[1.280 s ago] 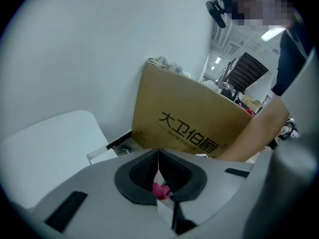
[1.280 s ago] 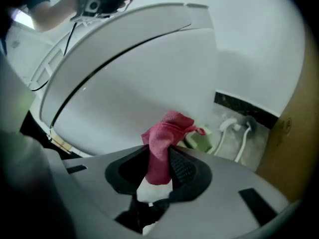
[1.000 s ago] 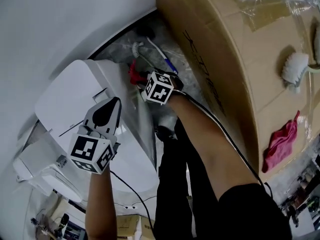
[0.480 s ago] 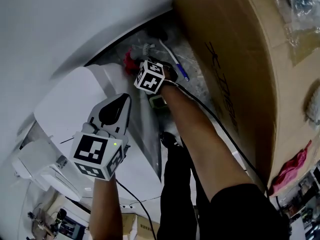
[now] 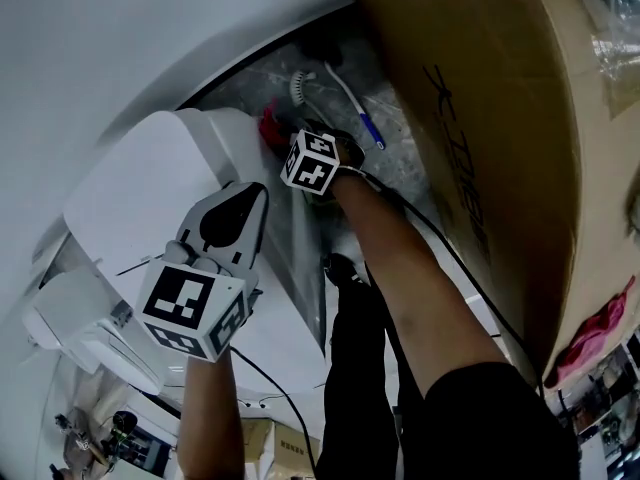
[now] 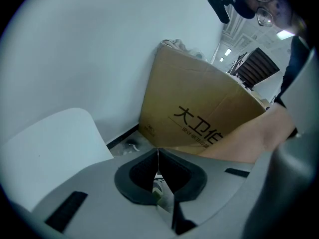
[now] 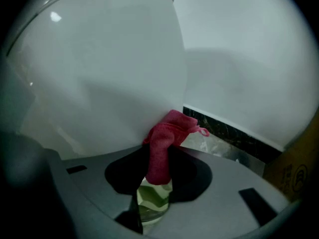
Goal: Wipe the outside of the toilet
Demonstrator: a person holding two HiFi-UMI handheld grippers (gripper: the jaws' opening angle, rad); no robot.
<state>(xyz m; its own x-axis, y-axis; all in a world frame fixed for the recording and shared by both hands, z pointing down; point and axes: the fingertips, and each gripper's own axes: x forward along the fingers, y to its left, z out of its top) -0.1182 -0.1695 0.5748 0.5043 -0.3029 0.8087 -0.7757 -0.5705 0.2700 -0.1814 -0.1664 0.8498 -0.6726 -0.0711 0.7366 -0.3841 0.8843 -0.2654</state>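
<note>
Right gripper [image 7: 158,161] grasps a crumpled red cloth [image 7: 167,133] against the glossy white toilet [image 7: 99,73] at its twelve o'clock; left gripper [image 6: 158,156] clenched, empty.

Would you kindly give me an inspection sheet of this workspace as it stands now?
Surface: grey speckled floor.
Job's things: white toilet; red cloth against its side.
Clutter: brush on floor; cardboard box; pink cloth at lower right.
Grippers: left gripper shut, empty, above toilet; right gripper shut on red cloth.
Cables: black cable along right arm.
Surroundings: white wall, dark skirting.
</note>
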